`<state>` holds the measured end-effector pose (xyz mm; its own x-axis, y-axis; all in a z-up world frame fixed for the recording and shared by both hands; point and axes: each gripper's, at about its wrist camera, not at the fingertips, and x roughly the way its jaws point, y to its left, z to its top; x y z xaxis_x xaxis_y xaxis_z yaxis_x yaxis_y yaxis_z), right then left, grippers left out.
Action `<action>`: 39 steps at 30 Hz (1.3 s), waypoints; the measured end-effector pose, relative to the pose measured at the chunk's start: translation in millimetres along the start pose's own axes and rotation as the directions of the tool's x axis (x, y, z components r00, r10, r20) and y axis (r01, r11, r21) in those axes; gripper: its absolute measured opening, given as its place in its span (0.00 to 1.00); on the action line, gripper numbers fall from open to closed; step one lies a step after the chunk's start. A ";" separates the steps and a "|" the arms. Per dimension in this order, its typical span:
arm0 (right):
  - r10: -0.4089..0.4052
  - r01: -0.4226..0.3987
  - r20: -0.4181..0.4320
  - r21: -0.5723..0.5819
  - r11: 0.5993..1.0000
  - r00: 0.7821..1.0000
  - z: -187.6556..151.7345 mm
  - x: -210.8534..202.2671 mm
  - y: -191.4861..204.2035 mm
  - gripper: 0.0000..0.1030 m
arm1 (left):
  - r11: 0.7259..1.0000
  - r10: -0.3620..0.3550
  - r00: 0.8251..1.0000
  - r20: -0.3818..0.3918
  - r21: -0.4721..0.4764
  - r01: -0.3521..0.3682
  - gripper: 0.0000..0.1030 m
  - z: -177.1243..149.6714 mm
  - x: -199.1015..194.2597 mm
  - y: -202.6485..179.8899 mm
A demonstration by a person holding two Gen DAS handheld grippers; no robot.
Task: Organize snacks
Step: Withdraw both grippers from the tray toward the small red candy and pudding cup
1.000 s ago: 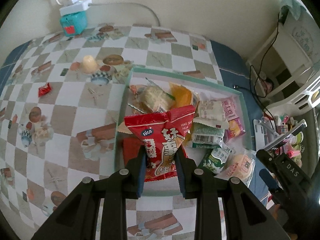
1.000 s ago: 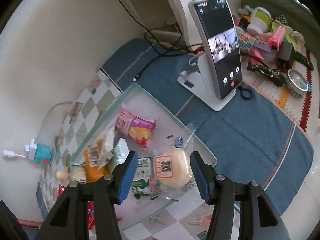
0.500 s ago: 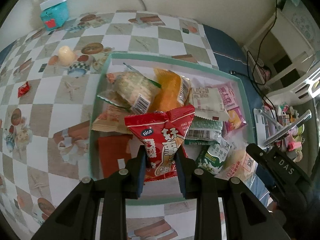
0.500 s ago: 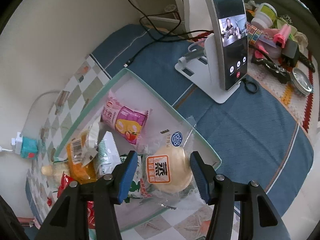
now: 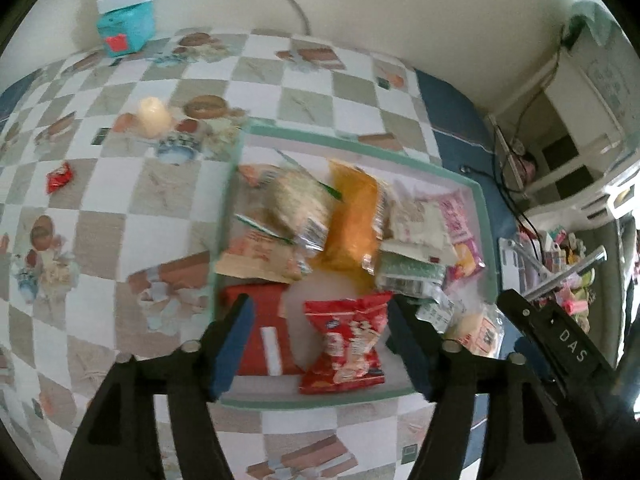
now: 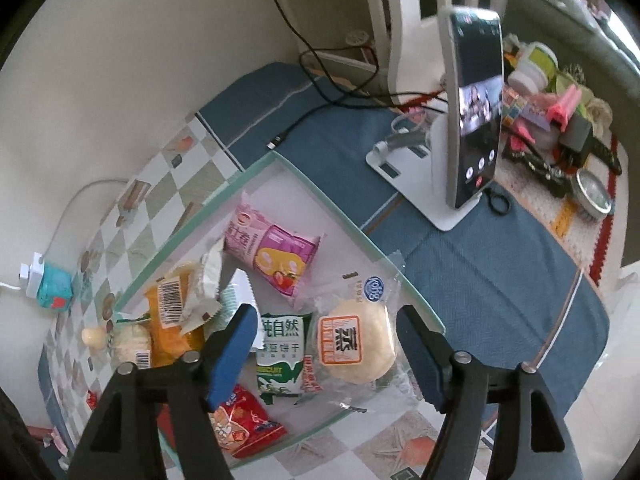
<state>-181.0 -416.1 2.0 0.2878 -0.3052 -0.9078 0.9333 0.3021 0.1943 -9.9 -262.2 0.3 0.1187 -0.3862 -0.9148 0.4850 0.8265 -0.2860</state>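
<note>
Released since the earlier frame, the red snack bag (image 5: 345, 343) lies in the green-rimmed tray (image 5: 486, 240), clear of the left gripper (image 5: 320, 340), whose jaws are opening. Over the wrapped bun (image 6: 356, 346) at the tray's corner, the right gripper (image 6: 326, 350) is opening too, pads off it.

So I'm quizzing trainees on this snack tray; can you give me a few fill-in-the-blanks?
1. The red chip bag lies inside the ____.
2. The phone stands upright on a ____ stand.
3. The small red candy lies on the checkered ____.

Missing words: tray; white; tablecloth
</note>
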 end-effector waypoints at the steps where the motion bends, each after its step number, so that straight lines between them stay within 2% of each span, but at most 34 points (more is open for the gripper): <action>1: -0.004 0.004 0.002 -0.007 1.000 1.000 -0.5 -0.7 2.3 0.74 | 1.000 0.008 1.000 0.006 -0.007 -0.008 0.76 1.5 -2.6 4.0; 3: -0.013 0.013 0.006 -0.023 1.000 1.000 -2.0 -1.5 7.7 0.77 | 0.999 0.030 0.999 0.026 -0.029 -0.029 0.79 5.4 -9.4 15.3; 4: -0.019 0.019 0.009 -0.035 0.999 1.000 -3.0 -1.7 11.1 0.85 | 0.999 0.035 0.999 0.033 -0.039 -0.034 0.80 6.8 -11.8 20.5; 6: -0.025 0.026 0.024 -0.060 0.998 0.999 -4.7 -3.5 17.1 0.93 | 0.997 0.042 0.998 0.051 -0.066 -0.039 0.82 10.3 -17.1 33.4; 13: -0.026 0.035 0.062 -0.153 0.988 0.998 -11.7 -12.4 45.7 1.00 | 0.989 0.087 0.993 0.081 -0.130 -0.076 0.85 19.2 -28.3 68.2; 15: -0.026 0.039 0.072 -0.177 0.983 0.997 -14.6 -15.9 55.4 1.00 | 0.985 0.103 0.990 0.094 -0.147 -0.089 0.92 21.5 -31.8 78.3; 24: -0.004 0.027 0.083 -0.274 0.961 0.997 -32.4 -23.8 100.4 1.00 | 0.963 0.209 0.970 0.123 -0.201 -0.181 0.93 27.7 -48.6 121.9; 31: 0.017 0.015 0.089 -0.339 0.941 0.996 -50.4 -31.9 135.0 1.00 | 0.931 0.305 0.944 0.128 -0.247 -0.268 0.93 32.2 -68.6 170.7; 39: 0.042 -0.004 0.084 -0.412 0.911 0.996 -74.2 -35.9 177.0 1.00 | 0.867 0.406 0.907 0.112 -0.361 -0.344 0.93 31.7 -92.0 244.0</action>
<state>-42.1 -284.6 41.3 0.3441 -0.3673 -0.8641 0.7605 0.6488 0.0270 125.0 -38.0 23.7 0.4014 -0.0603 -0.9139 0.0666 0.9971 -0.0366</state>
